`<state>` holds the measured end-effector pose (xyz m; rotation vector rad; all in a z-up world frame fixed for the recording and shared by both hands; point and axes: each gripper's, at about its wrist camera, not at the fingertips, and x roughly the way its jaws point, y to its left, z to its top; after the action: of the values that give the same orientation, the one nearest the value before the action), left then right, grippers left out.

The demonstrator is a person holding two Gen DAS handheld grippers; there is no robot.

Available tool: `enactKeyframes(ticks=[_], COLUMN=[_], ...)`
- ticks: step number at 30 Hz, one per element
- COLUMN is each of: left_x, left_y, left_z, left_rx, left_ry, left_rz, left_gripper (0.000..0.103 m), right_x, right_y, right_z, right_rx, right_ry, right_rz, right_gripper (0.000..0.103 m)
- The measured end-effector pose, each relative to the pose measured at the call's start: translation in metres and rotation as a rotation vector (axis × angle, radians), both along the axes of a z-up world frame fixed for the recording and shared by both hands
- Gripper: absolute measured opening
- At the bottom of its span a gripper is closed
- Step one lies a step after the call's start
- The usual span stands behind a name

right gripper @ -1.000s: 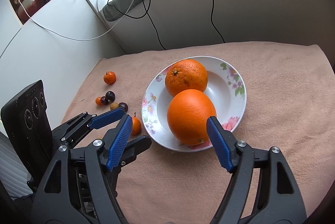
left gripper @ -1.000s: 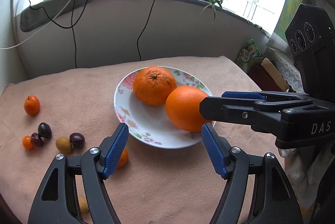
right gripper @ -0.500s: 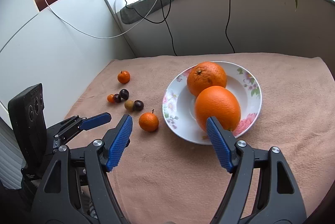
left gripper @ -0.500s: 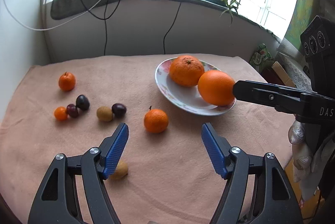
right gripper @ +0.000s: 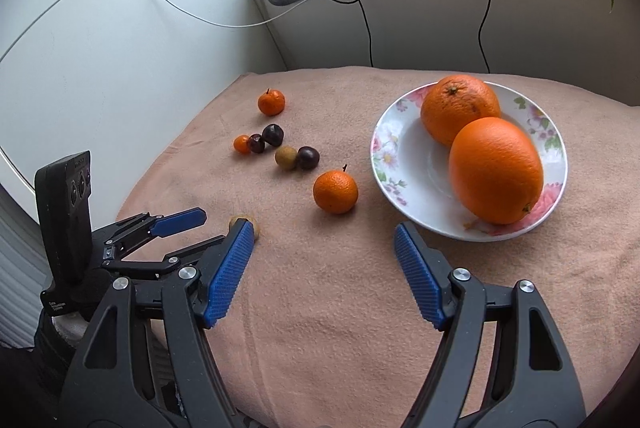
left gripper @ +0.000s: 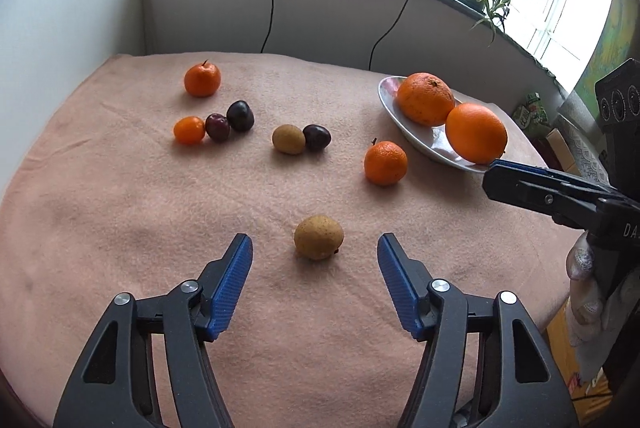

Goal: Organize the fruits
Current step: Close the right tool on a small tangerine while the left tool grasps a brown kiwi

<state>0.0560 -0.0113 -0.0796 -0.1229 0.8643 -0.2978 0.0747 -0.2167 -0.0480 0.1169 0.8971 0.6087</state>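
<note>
Left tongs stand with blue pads apart, having just been narrowing, gripping nothing; a small tan fruit lies on the pink blanket just ahead of the gap, level with the pad tips and touching neither pad. Its long axis runs roughly across the gap, with a small dark nub at its lower right end.

Farther off, from left to right: a small orange fruit touching a dark plum, a second dark plum, a stemmed tangerine behind them, a tan fruit touching a third plum, and a tangerine just beside the floral plate.

On the plate, two large oranges touch; the nearer one lies with its long axis slanting toward the plate's near rim.

Right tongs are likewise open and empty, over bare blanket, the plate near its right pad. In the left view the letters "DA" show on the right tool's body; the rest is cut off. Print on the left tool's camera base is too small to read.
</note>
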Motion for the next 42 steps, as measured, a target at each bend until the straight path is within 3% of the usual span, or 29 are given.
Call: enactKeyframes(ticks=[6,18,28,30,31,36,42], left_x=[0.003,0.010,0.015,0.014,0.013,0.014,0.014], left_y=[0.002,0.003,0.003,0.003,0.002,0.001,0.002], left_z=[-0.010,-0.017,-0.019,-0.019,-0.019,-0.018,-0.017], left_rx=[-0.041,-0.052,-0.037,-0.032,-0.031,-0.043,-0.053], left_ry=[0.032,0.045,0.043,0.040,0.038,0.035,0.039], left_rz=[-0.016,-0.028,-0.020,-0.024,-0.027,-0.030,-0.019], left_gripper=[0.051,0.048,0.041,0.038,0.037,0.029,0.029], right_x=[0.010,0.034,0.046,0.048,0.049,0.048,0.047], right_y=[0.018,0.048,0.063,0.065,0.065,0.065,0.064], right_z=[-0.020,-0.037,-0.041,-0.044,-0.046,-0.046,-0.046], right_rx=[-0.017,-0.114,-0.185,-0.198,-0.201,-0.199,-0.192], right_ry=[0.051,0.040,0.020,0.025,0.026,0.018,0.017], right_rz=[-0.006,-0.094,-0.093,-0.090,-0.086,-0.084,-0.082], right_gripper=[0.060,0.054,0.053,0.044,0.040,0.040,0.039])
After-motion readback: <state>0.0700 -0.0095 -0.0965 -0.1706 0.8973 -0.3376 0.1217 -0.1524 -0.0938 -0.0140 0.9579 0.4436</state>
